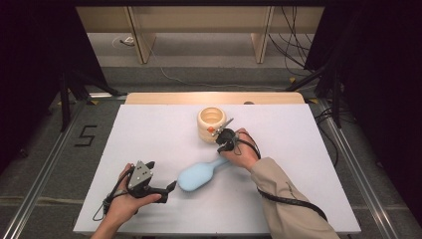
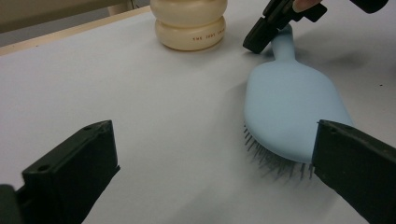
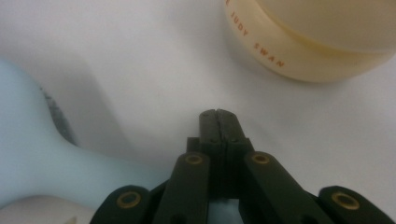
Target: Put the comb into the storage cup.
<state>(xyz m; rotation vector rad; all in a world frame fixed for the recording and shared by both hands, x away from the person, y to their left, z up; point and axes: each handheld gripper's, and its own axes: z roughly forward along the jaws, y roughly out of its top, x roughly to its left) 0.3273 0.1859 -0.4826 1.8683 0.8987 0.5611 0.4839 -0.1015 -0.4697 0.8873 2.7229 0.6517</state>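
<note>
Hairbrush (image 1: 198, 177) handling is the work at this moment: the pale blue brush lies bristles-down on the white bench (image 1: 149, 134), its paddle head toward you and its handle pointing away toward the cream stacked-ring holder (image 1: 211, 124). Your right gripper (image 3: 218, 114) has its jaws pressed fully together with nothing between them, tips resting on or just above the bench right beside the handle, between the brush and the holder. In the left gripper view those tips seem to touch the end of the handle, though contact is hard to confirm. Your left gripper (image 1: 171, 185) sits low on the bench with its jaws standing wide apart, one jaw just in front of the edge of the brush head, holding nothing. To pick the brush up cleanly, you probably need to spread the right jaws first, straddle the narrow handle squarely, and close on its sides rather than its rounded top. Keep the left gripper steady near the head so the brush cannot pivot or skid toward the holder.
</note>
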